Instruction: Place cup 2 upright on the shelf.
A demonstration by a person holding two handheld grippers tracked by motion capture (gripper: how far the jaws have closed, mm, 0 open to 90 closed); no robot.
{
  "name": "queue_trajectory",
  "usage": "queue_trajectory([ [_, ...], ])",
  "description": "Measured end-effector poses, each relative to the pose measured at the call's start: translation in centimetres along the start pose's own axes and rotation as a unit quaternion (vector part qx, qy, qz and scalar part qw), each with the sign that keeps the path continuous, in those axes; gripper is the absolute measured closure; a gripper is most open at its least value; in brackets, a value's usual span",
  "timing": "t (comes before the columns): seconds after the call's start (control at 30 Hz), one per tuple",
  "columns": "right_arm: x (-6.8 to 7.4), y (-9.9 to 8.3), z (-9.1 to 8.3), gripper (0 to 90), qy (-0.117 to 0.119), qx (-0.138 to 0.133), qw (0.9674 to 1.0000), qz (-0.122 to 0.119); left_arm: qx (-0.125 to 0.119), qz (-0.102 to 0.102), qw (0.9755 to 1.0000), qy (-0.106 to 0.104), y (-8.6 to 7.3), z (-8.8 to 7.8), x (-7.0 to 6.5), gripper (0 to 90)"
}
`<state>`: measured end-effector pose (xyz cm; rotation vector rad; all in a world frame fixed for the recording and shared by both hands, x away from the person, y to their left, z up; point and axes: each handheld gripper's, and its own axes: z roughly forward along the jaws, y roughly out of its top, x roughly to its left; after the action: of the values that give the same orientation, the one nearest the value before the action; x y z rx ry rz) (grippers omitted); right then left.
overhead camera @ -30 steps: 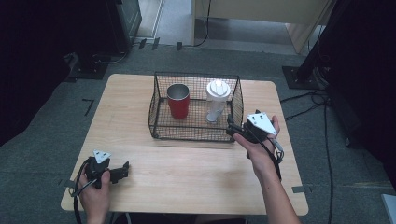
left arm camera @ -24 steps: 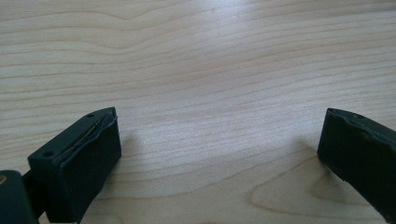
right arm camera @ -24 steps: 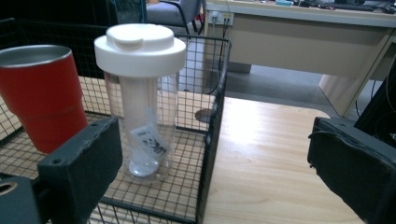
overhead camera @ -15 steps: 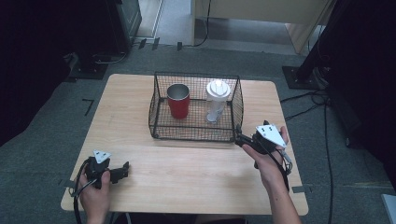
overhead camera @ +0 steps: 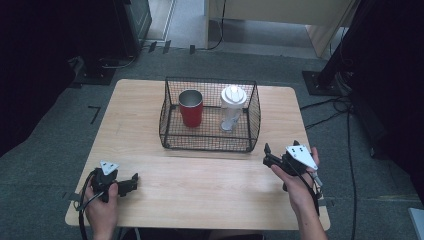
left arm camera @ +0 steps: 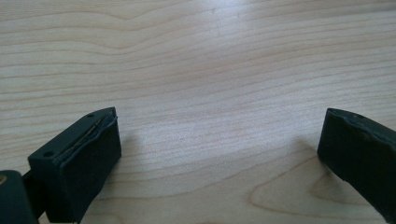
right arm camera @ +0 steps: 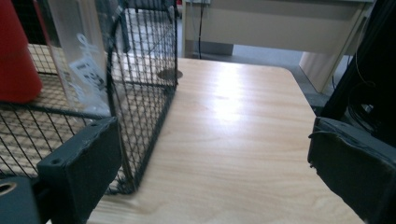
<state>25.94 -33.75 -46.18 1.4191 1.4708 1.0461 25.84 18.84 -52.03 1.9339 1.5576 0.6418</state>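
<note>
The right hand-held gripper [overhead camera: 270, 156] hovers low over the wooden bench [overhead camera: 210, 195] with its jaws spread wide and nothing between them; just ahead of it and to its left stands the black wire basket [overhead camera: 210, 141], near corner close beside its left jaw. Inside the basket, farther ahead, stand a clear bottle with a white lid [overhead camera: 233, 107] and, beyond it, a red cup [overhead camera: 191, 107]. The left hand-held gripper [overhead camera: 131, 182] rests at the near left of the bench, well apart from the basket, jaws equally wide and empty.

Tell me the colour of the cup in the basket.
Red cup, with a silvery rim; the high view shows it best.
</note>
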Motion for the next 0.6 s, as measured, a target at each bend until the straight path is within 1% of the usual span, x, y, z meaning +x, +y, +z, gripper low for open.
queue_trajectory([
  [0.2,-1.1,-1.2,-0.4,3.2,-0.01,0.009,0.9999,0.004,0.0,0.0,1.0,0.0,0.0,0.0,0.0,0.0],
  [0.37,-2.1,-1.9,-0.9,2.3,-0.013,0.017,0.9998,0.002,0.0,0.0,1.0,0.0,0.0,0.0,0.0,0.0],
  [0.47,-2.7,-2.4,-1.2,1.7,-0.014,0.022,0.9997,0.007,0.0,0.0,1.0,0.0,0.0,0.0,0.0,0.0],
  [0.6,-3.5,-3.2,-1.6,0.9,-0.016,0.029,0.9994,0.006,0.001,0.001,1.0,0.0,0.0,0.0,0.0,0.0],
])
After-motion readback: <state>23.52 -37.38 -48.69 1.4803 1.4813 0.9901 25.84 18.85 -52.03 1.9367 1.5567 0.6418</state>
